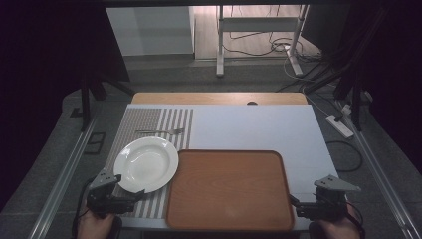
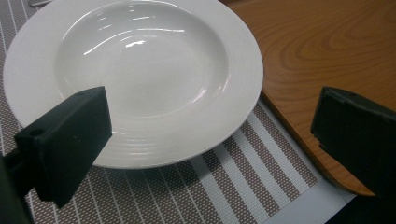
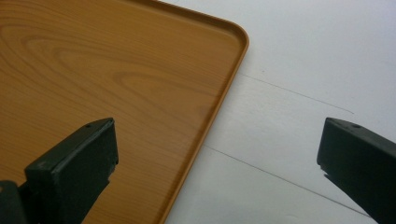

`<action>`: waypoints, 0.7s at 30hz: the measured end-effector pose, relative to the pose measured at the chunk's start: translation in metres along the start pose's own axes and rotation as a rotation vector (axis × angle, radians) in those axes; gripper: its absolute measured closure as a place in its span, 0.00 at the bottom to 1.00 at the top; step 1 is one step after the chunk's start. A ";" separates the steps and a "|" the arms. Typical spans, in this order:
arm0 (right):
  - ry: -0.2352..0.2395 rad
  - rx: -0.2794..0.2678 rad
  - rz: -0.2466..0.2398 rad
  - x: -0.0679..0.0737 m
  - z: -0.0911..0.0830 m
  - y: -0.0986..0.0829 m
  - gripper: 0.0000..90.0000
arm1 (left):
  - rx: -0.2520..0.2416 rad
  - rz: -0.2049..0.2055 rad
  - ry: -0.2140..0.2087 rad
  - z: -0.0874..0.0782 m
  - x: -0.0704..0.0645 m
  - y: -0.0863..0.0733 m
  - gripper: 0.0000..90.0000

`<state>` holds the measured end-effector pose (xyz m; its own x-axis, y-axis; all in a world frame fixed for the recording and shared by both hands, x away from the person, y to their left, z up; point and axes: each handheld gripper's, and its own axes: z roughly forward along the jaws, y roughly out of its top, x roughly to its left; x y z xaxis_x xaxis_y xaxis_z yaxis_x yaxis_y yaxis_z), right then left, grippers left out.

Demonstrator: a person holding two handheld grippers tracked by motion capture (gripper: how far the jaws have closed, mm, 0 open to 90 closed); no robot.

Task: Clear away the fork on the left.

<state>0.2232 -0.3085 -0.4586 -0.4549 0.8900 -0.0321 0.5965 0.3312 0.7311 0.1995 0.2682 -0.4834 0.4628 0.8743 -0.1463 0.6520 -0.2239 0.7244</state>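
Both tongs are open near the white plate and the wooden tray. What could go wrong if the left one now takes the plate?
The left tongs stand open at the white plate's near rim. The glazed rim is smooth, so a shallow grip might slip. The plate lies close beside the wooden tray; lifted too low, it may knock the tray's raised edge. The fork lies just behind the plate, and a forward push could shove it.

From the high view I see a dim scene with black, vignetted corners; the brightest patch is the lit floor far beyond the table (image 1: 249, 124). My left gripper view is evenly lit, with soft white glare streaks on the white plate (image 2: 140, 56) and a faint shadow under its near rim. In both gripper views the near black jaws are slightly soft, while the wooden tray (image 3: 116, 70) grain stays sharp.
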 end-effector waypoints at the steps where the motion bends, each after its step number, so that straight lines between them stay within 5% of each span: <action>1: 0.001 0.000 -0.002 0.000 0.000 0.000 0.00 | 0.002 -0.001 -0.002 0.000 0.000 0.000 0.00; 9: 0.003 0.011 -0.008 0.001 0.001 0.000 0.00 | 0.031 -0.004 -0.034 0.003 0.003 0.003 0.00; 12: 0.007 0.021 -0.013 0.001 0.002 0.001 0.00 | 0.028 0.034 -0.013 0.006 0.003 0.005 0.00; 21: 0.015 0.023 -0.017 0.001 0.003 0.001 0.00 | 0.022 -0.007 -0.045 0.011 0.011 0.009 0.00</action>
<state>0.2254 -0.3061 -0.4599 -0.4748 0.8794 -0.0337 0.6038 0.3533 0.7146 0.2169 0.2708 -0.4856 0.4842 0.8560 -0.1814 0.6678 -0.2275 0.7087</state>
